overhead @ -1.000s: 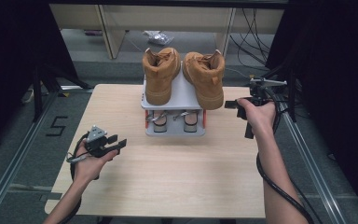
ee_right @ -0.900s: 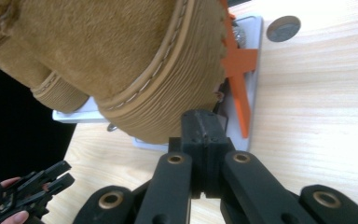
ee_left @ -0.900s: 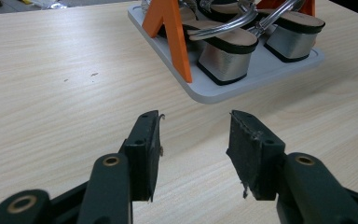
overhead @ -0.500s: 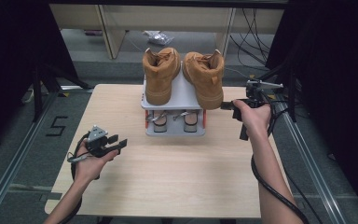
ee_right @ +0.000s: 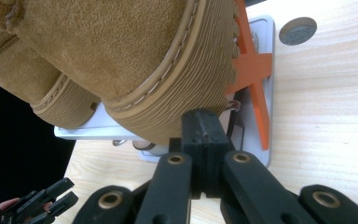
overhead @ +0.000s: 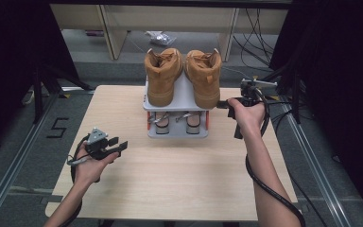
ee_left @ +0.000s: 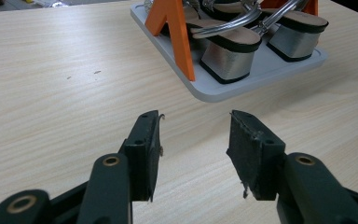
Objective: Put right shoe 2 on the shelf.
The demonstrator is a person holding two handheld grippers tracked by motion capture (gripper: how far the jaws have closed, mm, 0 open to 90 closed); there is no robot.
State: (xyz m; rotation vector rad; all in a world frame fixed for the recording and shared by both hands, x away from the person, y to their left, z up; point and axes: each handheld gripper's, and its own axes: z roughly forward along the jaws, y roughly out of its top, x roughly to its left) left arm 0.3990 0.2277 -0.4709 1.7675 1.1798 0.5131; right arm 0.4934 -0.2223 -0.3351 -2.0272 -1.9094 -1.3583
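Two tan suede boots, left (overhead: 160,78) and right (overhead: 203,75), stand on the top shelf of a small grey rack (overhead: 177,135) with orange supports (ee_right: 251,65). Silver-heeled sandals (overhead: 161,122) (ee_left: 230,51) sit on its lower tray. My right gripper (overhead: 220,105) (ee_right: 204,121) is shut with nothing between the jaws, its tip against the ribbed sole of the right boot (ee_right: 121,46) at the toe. My left gripper (overhead: 120,145) (ee_left: 193,140) is held open just above the wooden table (overhead: 179,179), left of the rack and pointing at the tray's front corner.
The rack sits at the table's far middle. A round grey plug (ee_right: 298,30) is set into the tabletop beyond the rack. Cables trail from both grippers. Metal rails (overhead: 312,161) run along the floor on both sides, and desks stand behind.
My right gripper has moved left, from beside the rack up to the right boot's toe. The left gripper has stayed where it was.
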